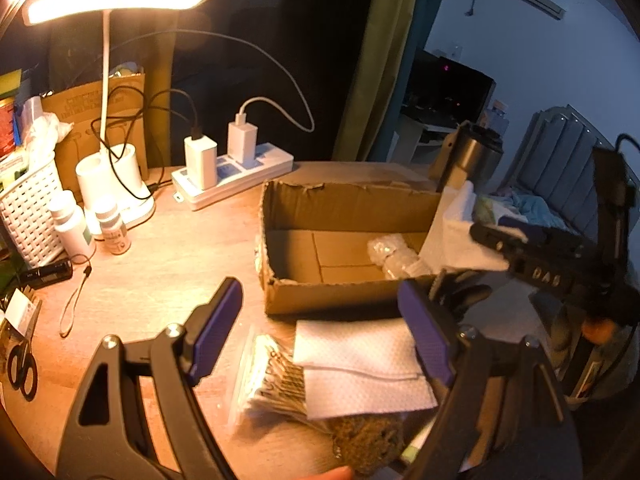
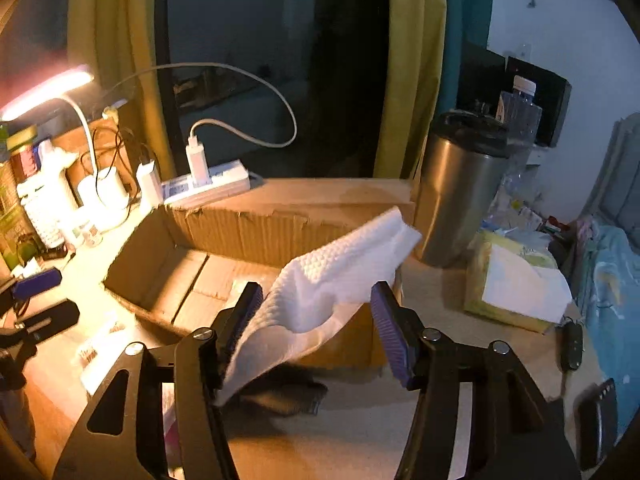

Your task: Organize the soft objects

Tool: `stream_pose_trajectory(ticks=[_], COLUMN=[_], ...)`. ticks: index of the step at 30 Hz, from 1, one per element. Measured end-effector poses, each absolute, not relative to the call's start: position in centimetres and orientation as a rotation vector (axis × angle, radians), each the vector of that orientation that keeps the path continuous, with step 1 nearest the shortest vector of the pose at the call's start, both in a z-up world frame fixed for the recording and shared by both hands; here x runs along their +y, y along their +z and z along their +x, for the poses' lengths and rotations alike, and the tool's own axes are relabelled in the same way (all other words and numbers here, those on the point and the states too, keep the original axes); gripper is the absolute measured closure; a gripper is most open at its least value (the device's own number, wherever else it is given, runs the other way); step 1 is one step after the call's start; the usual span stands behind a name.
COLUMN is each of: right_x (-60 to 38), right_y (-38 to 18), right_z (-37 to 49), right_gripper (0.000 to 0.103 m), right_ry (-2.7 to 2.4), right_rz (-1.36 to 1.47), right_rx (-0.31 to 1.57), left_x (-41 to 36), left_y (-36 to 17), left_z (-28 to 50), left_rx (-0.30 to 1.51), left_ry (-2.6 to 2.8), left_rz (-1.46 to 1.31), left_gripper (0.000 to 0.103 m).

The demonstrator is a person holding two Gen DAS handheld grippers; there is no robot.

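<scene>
An open cardboard box sits mid-table with a clear plastic-wrapped bundle inside. My left gripper is open and holds nothing. It hovers over a flat white tissue, a bag of cotton swabs and a brownish fuzzy pad in front of the box. In the right wrist view, my right gripper is open at the box's near right corner. A crumpled white tissue hangs loose between its fingers, leaning on the left one and reaching over the box rim.
A lit desk lamp, power strip with chargers, white basket, small bottles and scissors crowd the left. A steel tumbler and yellow tissue pack stand right of the box. A dark object lies under the right gripper.
</scene>
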State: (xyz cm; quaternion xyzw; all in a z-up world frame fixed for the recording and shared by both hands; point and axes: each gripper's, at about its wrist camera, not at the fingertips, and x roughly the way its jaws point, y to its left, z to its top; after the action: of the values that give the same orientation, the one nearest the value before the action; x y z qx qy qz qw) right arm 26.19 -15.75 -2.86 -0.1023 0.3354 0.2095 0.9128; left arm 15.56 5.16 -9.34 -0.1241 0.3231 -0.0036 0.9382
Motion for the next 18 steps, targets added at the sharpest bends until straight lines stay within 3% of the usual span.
stream_pose_trajectory(ticks=[11, 13, 18], right_x=[-17.6, -18.7, -21.4], right_y=[-4.0, -3.9, -5.7], right_z=[25.3, 26.1, 29.8], right_gripper=[0.037, 0.03, 0.03], right_ry=[0.381, 0.351, 0.259], right_rz=[-0.16, -0.129, -0.059], right_rx=[0.698, 0.679, 0.752], left_x=[5.1, 5.1, 4.9], left_y=[-8.6, -8.5, -8.6], left_z=[13.8, 13.8, 14.2], left_rx=[0.642, 0.641, 0.648], left_ry=[-0.007, -0.003, 0.005], left_rz=[-0.241, -0.238, -0.226], left_gripper=[0.021, 0.021, 0.021])
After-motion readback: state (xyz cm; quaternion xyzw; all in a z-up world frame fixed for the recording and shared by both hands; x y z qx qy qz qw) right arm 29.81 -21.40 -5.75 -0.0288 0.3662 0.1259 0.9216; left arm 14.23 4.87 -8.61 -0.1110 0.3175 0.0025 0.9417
